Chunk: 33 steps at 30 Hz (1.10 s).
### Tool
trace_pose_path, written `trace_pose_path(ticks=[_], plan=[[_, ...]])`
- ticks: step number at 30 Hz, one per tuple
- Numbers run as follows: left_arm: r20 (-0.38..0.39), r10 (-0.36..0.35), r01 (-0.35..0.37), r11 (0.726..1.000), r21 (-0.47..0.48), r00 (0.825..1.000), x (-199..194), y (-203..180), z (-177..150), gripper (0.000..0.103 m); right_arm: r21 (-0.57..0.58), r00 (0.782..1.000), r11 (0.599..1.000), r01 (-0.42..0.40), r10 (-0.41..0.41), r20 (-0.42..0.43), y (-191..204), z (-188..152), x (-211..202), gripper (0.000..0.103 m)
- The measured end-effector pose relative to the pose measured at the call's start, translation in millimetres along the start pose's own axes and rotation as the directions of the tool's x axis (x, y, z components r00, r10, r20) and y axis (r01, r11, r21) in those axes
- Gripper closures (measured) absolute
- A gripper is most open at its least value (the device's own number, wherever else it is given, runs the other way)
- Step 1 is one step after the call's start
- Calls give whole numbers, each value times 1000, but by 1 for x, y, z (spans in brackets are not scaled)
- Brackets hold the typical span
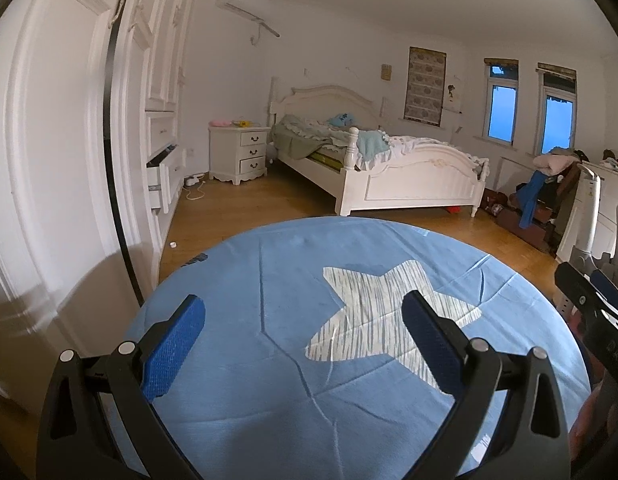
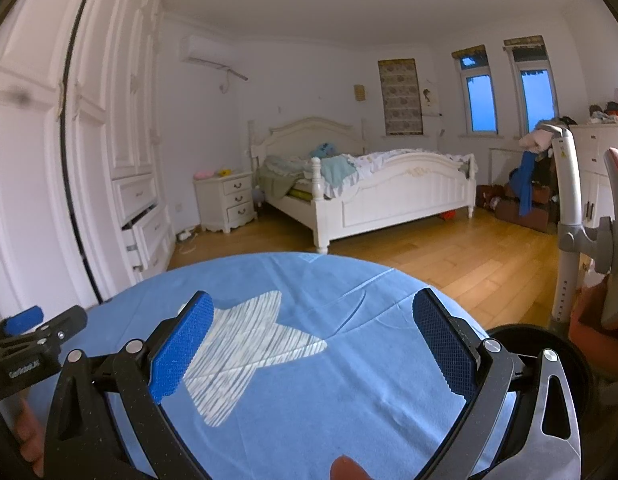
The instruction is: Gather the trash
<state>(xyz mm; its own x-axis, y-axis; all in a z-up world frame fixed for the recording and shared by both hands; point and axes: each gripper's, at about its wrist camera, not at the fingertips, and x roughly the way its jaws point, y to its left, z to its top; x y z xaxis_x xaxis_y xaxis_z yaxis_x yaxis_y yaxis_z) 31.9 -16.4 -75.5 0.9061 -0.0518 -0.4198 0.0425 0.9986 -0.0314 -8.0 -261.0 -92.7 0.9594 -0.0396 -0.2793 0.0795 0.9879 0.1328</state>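
Bedroom floor stretches beyond a blue rug point(image 1: 269, 360). Our left gripper point(image 1: 305, 340) and right gripper point(image 2: 313, 340) hover over it, jaws spread, empty. Likeliest trash: a small white scrap point(image 1: 172, 245), left of centre. We should scan, then approach low.

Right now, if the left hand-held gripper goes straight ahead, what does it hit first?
Probably the blue star cloth: the open left hand-held gripper hovers over it, pointing along its surface toward the white bed. Depth is unclear; it might skim past.
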Motion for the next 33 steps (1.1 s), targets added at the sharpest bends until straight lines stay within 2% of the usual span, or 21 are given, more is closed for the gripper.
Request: trace_pose_path(ticks=[21,33], plan=[[-7,-8,8,1000,13,1000,1,-5,-3,5,9,1000,1000,8,-8,0,4,0,1,5],[-10,-38,38,999,36,999,2,-7,-4,5,10,1000,1000,12,-12,1,5,0,1,5]])
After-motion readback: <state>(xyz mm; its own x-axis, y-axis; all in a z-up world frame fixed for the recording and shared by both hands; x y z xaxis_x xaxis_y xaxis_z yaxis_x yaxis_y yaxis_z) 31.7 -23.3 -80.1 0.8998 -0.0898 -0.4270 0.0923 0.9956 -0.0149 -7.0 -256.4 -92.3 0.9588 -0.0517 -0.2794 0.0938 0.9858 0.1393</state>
